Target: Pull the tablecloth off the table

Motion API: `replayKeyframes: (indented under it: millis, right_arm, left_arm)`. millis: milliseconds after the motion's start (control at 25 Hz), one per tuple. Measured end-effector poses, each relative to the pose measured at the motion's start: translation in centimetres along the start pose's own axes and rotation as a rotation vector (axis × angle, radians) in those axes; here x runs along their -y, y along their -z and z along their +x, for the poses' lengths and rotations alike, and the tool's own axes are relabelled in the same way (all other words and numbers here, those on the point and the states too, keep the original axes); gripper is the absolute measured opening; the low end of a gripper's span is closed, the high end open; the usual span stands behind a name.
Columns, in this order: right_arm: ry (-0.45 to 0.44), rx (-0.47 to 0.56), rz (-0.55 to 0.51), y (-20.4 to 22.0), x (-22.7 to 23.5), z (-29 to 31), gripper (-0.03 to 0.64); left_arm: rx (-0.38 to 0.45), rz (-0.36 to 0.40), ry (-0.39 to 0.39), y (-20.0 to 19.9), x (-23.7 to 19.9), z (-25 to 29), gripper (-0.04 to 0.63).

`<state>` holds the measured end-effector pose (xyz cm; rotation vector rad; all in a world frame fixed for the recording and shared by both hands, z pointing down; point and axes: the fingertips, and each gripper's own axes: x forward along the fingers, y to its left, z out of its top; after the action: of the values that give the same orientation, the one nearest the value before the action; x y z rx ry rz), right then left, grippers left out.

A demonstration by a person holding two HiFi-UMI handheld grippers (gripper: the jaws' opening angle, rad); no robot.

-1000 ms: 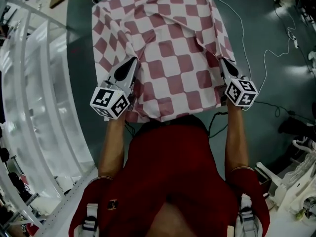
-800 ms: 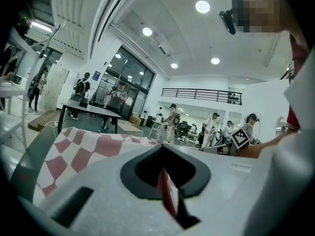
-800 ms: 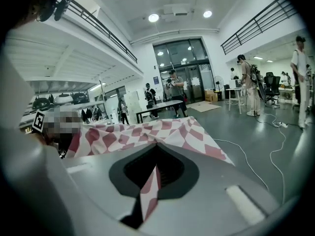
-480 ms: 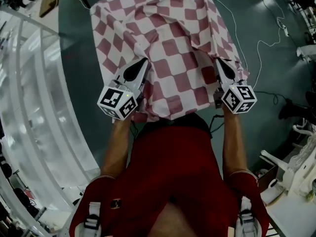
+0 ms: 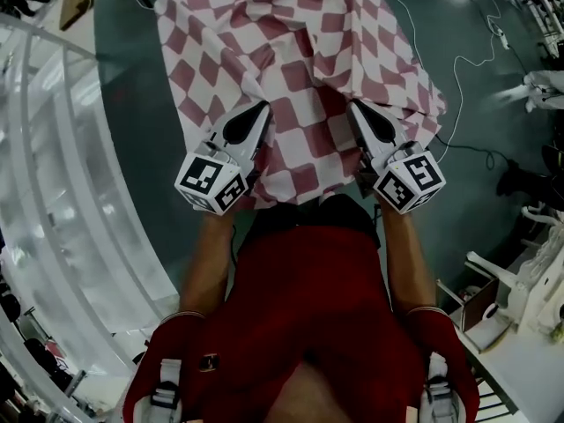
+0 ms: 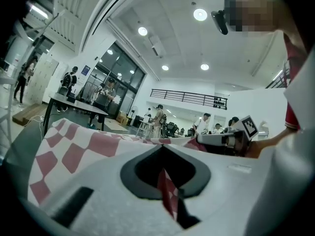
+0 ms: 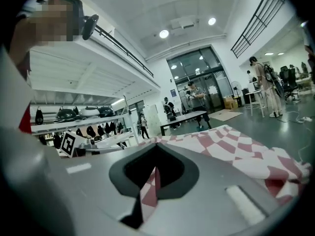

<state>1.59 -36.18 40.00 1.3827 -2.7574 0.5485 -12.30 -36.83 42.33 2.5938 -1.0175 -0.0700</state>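
1. Floor (image 5: 132,77): dark green, showing on both sides of the covered table.

2. Tablecloth (image 5: 291,51): red and white checks, 1 piece. It drapes over the table and hangs down past its left and right edges. The table itself is hidden beneath it. The near hem is gathered into 2 bunches, 1 in each of your grippers, and the stretch between them sags toward your body in loose folds. Creases fan away from both grip points toward the far edge.

3. Left gripper (image 5: 257,113): clenched on the tablecloth near its near-left corner. In the left gripper view a narrow checked fold (image 6: 167,193) stands pinched upright between the jaws, and the rest of the cloth spreads ahead and to the left.

4. Right gripper (image 5: 357,111): clenched on the tablecloth near its near-right corner. In the right gripper view a checked fold (image 7: 148,191) is nipped between the jaws, and the cloth runs ahead and to the right.

5. Marker cubes, 2: left (image 5: 211,183) and right (image 5: 410,181), each at the hand end of its gripper, just beside the cloth's near hem.

6. White cable (image 5: 456,77): loose on the floor, right of the table.
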Motion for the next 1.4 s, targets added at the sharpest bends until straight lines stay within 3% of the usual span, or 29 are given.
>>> replayKeyframes:
  millis: [360,840,1080,1400]
  right_arm:
    - [-0.201,0.068,0.015,0.1,-5.9,-4.6,0.011]
    - [-0.397,0.121,0.064,3.4,-11.4,-19.4,0.011]
    - [-0.418,0.137,0.079,4.4,-15.6,-23.7,0.011]
    - [-0.377,0.154,0.043,5.7,-23.3,-27.8,0.011]
  left_arm:
    - [0.009,0.060,-0.092,0.4,5.3,-4.7,0.009]
    - [0.053,0.050,-0.219,3.9,20.0,-13.0,0.009]
    - [0.089,0.055,-0.227,3.4,23.3,-18.2,0.009]
    - [0.160,0.065,-0.145,2.9,26.4,-25.7,0.009]
